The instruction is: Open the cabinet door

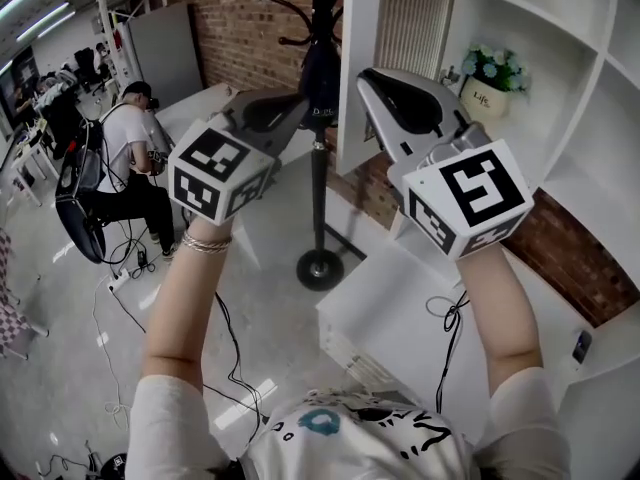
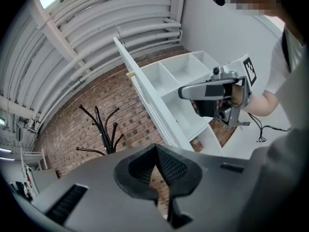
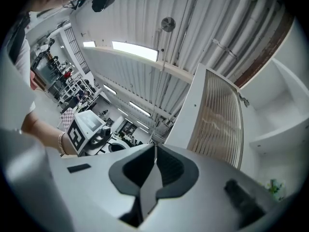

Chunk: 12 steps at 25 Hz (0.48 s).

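Note:
The white cabinet door (image 1: 360, 58) with its ribbed panel (image 1: 410, 18) stands swung out from the open shelves (image 1: 590, 88). In the left gripper view the door (image 2: 145, 91) shows edge-on, and in the right gripper view its panel (image 3: 215, 120) faces me. Both grippers are held up in the air, short of the door and touching nothing. My left gripper (image 1: 290, 108) is shut and empty, its jaws meeting (image 2: 155, 149). The right gripper (image 1: 368, 80) is just in front of the door's lower part, jaws together (image 3: 154, 151) with nothing between them.
A black coat stand (image 1: 320, 168) rises just left of the door. A potted flower (image 1: 490, 83) sits on a shelf. A low white unit (image 1: 400, 318) lies below my right arm. A person (image 1: 125, 158) sits at the far left among cables on the floor.

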Available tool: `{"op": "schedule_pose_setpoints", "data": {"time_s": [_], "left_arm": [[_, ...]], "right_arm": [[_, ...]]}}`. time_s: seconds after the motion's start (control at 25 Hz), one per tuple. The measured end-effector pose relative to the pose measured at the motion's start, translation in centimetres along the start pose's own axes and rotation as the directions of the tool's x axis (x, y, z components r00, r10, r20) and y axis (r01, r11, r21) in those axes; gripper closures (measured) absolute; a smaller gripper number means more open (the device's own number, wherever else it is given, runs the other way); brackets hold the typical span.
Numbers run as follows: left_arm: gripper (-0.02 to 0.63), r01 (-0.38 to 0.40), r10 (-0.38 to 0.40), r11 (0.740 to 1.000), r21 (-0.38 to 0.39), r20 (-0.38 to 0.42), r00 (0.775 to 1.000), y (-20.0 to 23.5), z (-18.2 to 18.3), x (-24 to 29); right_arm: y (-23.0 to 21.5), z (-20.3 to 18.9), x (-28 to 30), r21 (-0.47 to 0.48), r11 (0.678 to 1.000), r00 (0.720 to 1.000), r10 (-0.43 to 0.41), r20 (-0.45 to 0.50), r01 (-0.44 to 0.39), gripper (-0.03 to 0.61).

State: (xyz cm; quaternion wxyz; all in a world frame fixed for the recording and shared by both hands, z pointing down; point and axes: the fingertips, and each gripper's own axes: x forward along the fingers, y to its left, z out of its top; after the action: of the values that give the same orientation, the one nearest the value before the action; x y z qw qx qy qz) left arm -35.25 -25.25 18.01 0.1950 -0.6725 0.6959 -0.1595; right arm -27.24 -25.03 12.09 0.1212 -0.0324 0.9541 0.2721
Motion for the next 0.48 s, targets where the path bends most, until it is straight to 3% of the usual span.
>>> {"op": "schedule_pose_setpoints", "data": {"time_s": [0.24,0.48], "left_arm": [[0.601,0.069,-0.072,0.996,-0.058,-0.034,0.997,-2.8,-2.9,0.4],[0.601,0.114,-0.122,0.988,-0.109,-0.067,0.990,-6.4,-6.7,-0.2]], "right_arm": [[0.9,-3.2,-1.4,0.050,0.999,0.997,-0.001,-0.073,0.005,0.545],[3.2,-5.7,-2.9,0.121,0.993,0.997,0.003,-0.083,0.007,0.545]]}}
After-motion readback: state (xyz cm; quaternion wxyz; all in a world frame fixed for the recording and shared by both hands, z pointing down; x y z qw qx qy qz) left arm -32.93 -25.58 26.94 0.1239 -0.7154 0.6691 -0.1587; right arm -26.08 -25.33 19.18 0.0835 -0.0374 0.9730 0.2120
